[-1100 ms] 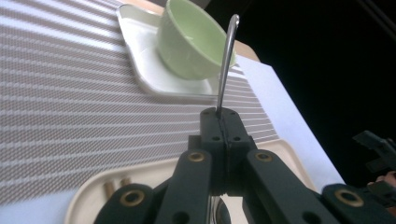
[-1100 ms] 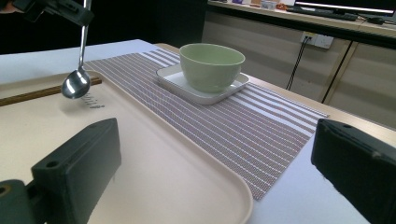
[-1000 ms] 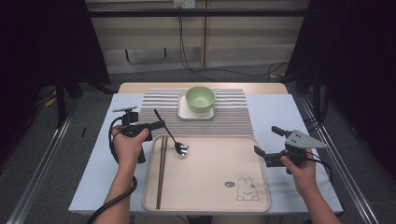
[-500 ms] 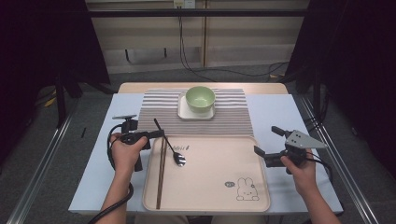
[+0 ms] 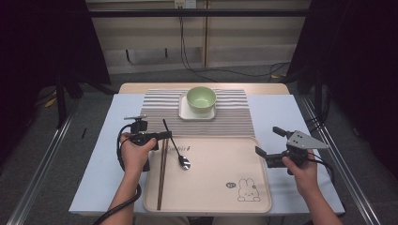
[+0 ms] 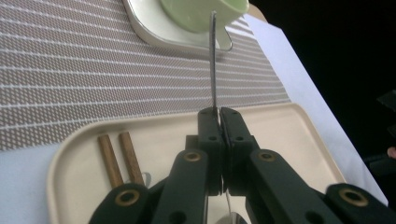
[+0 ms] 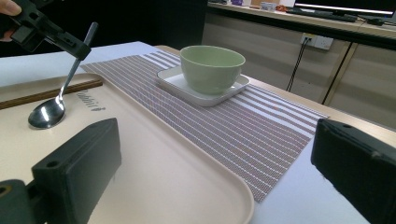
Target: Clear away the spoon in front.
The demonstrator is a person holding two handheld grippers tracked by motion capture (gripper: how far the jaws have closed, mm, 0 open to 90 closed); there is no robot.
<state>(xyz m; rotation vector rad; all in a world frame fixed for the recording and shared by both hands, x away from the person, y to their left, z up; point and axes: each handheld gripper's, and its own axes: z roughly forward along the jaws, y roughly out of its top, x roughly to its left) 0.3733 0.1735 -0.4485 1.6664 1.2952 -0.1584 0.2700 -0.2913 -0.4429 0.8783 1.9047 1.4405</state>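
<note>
Spoon (image 5: 177, 150) clamped by handle in left tool (image 5: 162, 136), jaws together on the stem; handle tilted up toward far side, bowl of spoon down on tray (image 5: 220, 199) or just above it; contact not resolvable. Located at left part of tray, just right of chopsticks (image 5: 162, 173), which lie lengthwise along tray's left edge. Tray on near part of tabletop (image 5: 277, 112). Beyond tray, striped placemat (image 5: 234, 122) with green bowl (image 5: 201, 99) on white square plate (image 5: 185, 112), well apart from spoon. Right tool (image 5: 270, 154) jaws apart, holding nothing, hovering at tray's right edge. Judged progress: chopsticks already laid on tray, spoon in the act of being set down beside them, release not yet done. Left to do, by appearance: open left tool, clear the spoon; bowl and plate untouched on mat.
</note>
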